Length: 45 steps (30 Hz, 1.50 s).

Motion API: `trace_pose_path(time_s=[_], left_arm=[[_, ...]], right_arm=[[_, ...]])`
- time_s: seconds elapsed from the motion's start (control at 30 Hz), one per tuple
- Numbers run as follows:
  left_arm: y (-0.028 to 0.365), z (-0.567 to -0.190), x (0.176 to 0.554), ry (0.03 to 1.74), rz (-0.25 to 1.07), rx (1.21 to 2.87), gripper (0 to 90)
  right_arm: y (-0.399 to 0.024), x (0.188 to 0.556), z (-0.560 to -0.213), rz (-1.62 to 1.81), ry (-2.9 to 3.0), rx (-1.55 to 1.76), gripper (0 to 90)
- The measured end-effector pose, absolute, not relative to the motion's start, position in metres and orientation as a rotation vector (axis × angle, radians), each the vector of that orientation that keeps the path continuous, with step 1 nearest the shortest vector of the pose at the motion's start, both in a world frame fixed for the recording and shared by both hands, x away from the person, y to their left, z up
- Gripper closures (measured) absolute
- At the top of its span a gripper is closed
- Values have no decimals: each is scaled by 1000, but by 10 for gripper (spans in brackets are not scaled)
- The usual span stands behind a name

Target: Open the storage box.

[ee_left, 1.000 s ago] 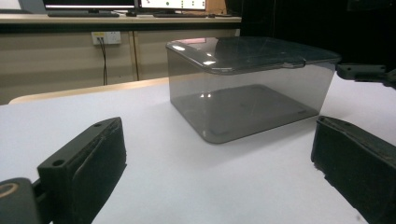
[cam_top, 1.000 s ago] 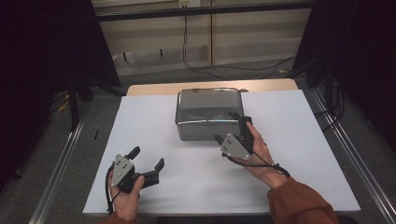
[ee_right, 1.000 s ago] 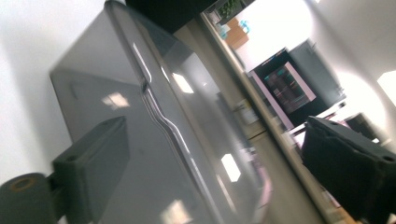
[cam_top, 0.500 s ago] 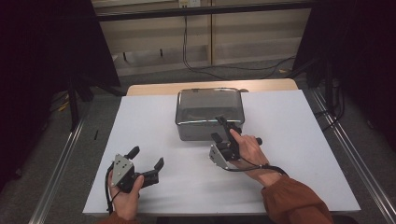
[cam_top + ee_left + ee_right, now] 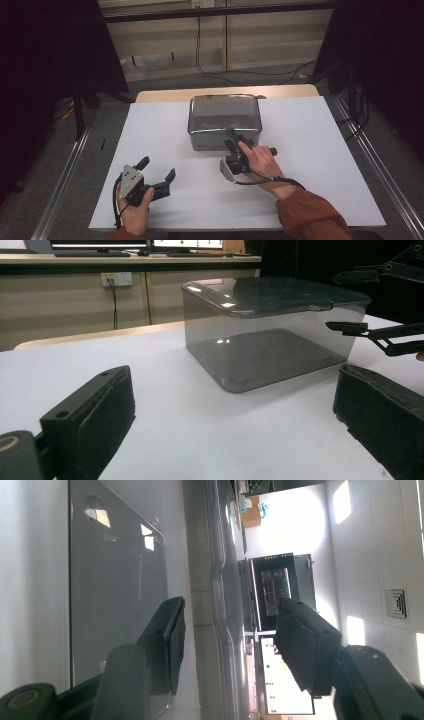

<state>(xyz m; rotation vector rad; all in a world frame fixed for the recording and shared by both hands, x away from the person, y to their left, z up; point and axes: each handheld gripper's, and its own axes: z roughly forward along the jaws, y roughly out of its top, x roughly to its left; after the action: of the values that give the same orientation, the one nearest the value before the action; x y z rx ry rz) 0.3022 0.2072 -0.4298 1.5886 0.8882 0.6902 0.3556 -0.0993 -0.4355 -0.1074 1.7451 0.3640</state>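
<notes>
- The left gripper (image 5: 157,175) sits near the front-left corner of the white table (image 5: 325,150), held low in the person's left hand (image 5: 134,210). Its two black jaws stand wide apart with nothing between them — bare table shows in the gap in the left gripper view.
- It points toward the far right, at a smoky, see-through plastic box with its lid on (image 5: 272,330). The box stands well apart from this gripper.
- The box (image 5: 224,120) rests at the middle of the table's far edge, closed, with nothing to be seen inside. Its long axis runs left to right, parallel to that edge.
- The right gripper (image 5: 234,139) is at the box's near wall, toward its front-right corner, held in the person's right hand (image 5: 260,160); an orange sleeve (image 5: 310,215) comes in from the front-right. It is rolled onto its side, so its own view is turned a quarter.
- Its jaws are apart and clamped on nothing. In the left gripper view they lie one above and one below the lid's overhanging rim at the box's near right corner — whether either touches the rim I cannot tell.
- Judged from this, the right hand is much the nearer, and the likely next move is closing on the lid's rim, which lies straight ahead between its jaws.
</notes>
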Motion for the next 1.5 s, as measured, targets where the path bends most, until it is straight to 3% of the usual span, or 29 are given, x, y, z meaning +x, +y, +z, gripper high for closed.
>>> trace_pose_path(time_s=[0.23,0.43,0.73,1.5], left_arm=[[206,-429,306,873,697,1603,32],[204,-427,308,878,689,1609,33],[203,-423,313,848,679,1602,56],[191,-417,335,766,609,1638,23]], right_arm=[[-98,360,-439,346,1769,-115,605],[-98,360,-440,344,1780,-101,637],[-95,359,-435,361,1775,-96,781],[-96,359,-430,372,1779,-91,788]])
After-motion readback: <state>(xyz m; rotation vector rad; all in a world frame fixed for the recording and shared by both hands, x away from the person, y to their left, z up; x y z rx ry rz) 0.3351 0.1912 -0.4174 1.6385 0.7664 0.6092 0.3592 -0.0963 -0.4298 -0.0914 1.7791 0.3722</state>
